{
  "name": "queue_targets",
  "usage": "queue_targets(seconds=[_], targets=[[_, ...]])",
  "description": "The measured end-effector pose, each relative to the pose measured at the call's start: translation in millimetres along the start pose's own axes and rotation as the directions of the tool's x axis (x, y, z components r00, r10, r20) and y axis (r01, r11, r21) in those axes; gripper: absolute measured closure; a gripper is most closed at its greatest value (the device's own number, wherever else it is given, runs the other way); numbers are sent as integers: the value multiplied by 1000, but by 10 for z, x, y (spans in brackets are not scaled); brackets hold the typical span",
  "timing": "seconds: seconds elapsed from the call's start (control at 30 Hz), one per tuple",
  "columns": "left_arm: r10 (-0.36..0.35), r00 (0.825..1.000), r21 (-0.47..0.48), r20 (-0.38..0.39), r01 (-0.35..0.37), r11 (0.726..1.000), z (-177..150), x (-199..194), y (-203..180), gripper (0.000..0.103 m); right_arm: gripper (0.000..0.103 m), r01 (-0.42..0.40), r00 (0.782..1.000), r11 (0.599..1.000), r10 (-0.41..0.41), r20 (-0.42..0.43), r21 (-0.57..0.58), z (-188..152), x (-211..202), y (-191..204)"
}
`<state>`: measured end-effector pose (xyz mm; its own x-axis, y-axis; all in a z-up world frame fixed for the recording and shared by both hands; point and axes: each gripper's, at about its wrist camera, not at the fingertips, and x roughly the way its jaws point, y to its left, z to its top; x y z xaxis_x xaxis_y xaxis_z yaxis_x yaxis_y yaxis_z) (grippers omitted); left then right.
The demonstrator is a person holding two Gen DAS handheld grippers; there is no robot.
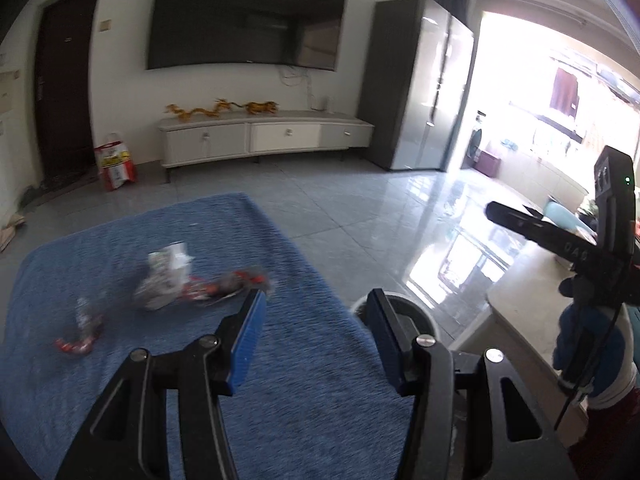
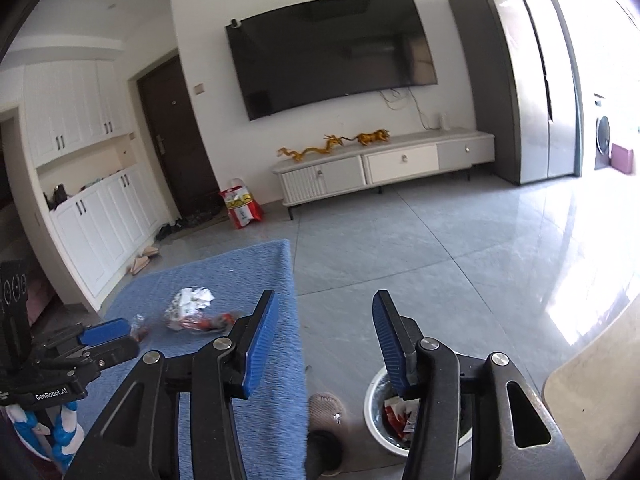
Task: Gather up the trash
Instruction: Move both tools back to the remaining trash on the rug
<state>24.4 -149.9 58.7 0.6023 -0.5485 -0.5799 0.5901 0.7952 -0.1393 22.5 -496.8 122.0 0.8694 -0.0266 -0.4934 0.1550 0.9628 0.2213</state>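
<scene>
Both claws, left gripper [image 1: 316,316] and right gripper [image 2: 326,338], stand partly open and empty; the right hangs above the bin [image 2: 374,408], apparently after a drop. Ahead of both, crumpled wrappers [image 2: 192,312] remain on the blue mat [image 2: 264,380]. A slipper [image 2: 328,406] lies beside the bin.

"GenRobot.AI" is showing in white on the left gripper [image 2: 106,334] body, seen from the right wrist view. Print on the red bag [image 2: 240,204] is too small to read.
</scene>
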Motion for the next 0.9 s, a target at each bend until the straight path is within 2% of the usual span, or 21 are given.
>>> queue_targets(seconds=[0.07, 0.17, 0.33, 0.47, 0.67, 0.77, 0.9], targets=[[76, 997, -36, 15, -75, 997, -115, -190, 276, 44, 54, -10, 1000, 1000, 10, -7, -20, 13, 17, 159], [176, 984, -85, 29, -173, 981, -255, -418, 676, 44, 49, -26, 999, 999, 25, -26, -46, -8, 81, 374], [324, 946, -195, 29, -313, 930, -505, -816, 1293, 44, 44, -66, 994, 994, 59, -90, -83, -104, 303, 726], [438, 899, -256, 18, -419, 871, -724, -1061, 1661, 43, 44, -111, 983, 990, 97, -153, -89, -216, 519, 963], [529, 848, -334, -27, -507, 795, -1034, -1283, 2074, 41, 44, -145, 968, 978, 109, -224, -148, -374, 775, 1403], [553, 832, -363, -48, -530, 766, -1121, -1337, 2177, 41, 44, -156, 959, 974, 110, -260, -165, -444, 895, 1576], [569, 819, -401, -76, -547, 735, -1267, -1432, 2345, 41, 44, -166, 947, 971, 109, -301, -174, -530, 1064, 1695]])
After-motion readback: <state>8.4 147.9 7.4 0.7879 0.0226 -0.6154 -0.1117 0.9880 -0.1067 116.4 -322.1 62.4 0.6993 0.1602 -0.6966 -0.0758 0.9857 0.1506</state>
